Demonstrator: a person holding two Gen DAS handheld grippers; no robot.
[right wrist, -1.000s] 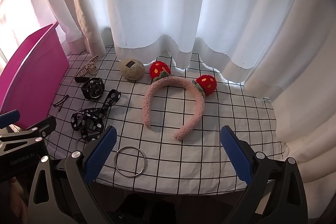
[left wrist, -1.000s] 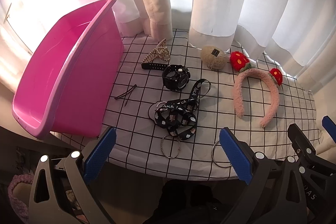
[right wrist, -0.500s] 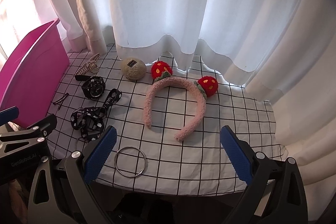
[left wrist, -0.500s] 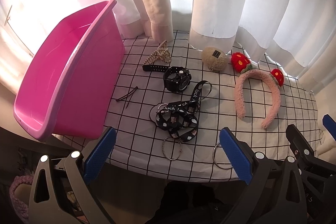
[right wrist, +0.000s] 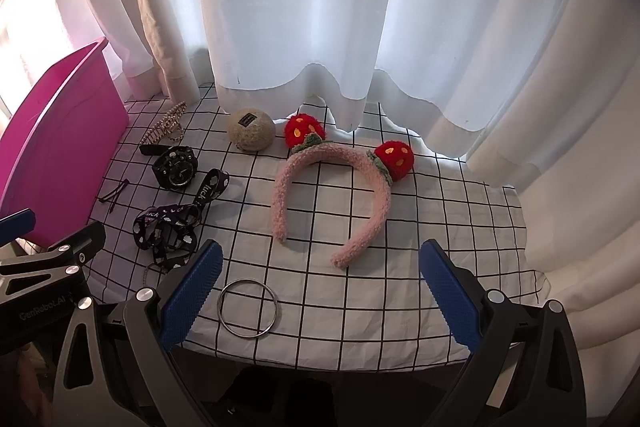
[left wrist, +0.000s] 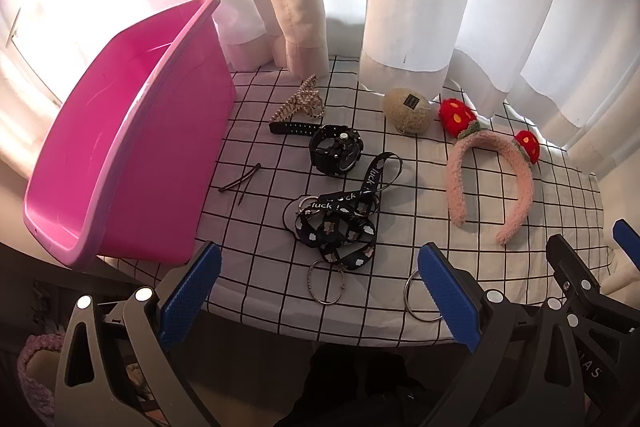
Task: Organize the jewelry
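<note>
Only the left wrist view takes in the whole pink plastic bin [left wrist: 132, 155], a smooth, glossy tub with a rounded rim standing at the left end of the bench [left wrist: 400, 311]; the right wrist view catches just one of its walls. That view, in turn, shows the full thin metal ring [right wrist: 247, 308] lying flat at the near edge, which the left view half hides behind a blue pad.

Both hand-held grippers hang above the near edge with their jaws spread wide and nothing between them: the left hand-held gripper [left wrist: 318, 301] over the tangled pieces, the right hand-held gripper [right wrist: 318, 301] near the ring.

A white cloth with a black grid covers the bench. On it, from left to right, lie two thin dark hairpins [left wrist: 240, 179], a pearly beaded claw clip [left wrist: 300, 103] at the far side, a chunky black watch [left wrist: 336, 149] with a perforated strap, and a tangled black printed lanyard [left wrist: 340, 219] whose wire ring [left wrist: 326, 283] lies nearest. A rough beige ball [left wrist: 408, 109] with a small dark label sits far back. Right of it lies a fuzzy pink headband [left wrist: 492, 183], arched, with two red plush strawberries at its far end.

White curtains [right wrist: 320, 7] hang behind, their hems touching the cloth.
</note>
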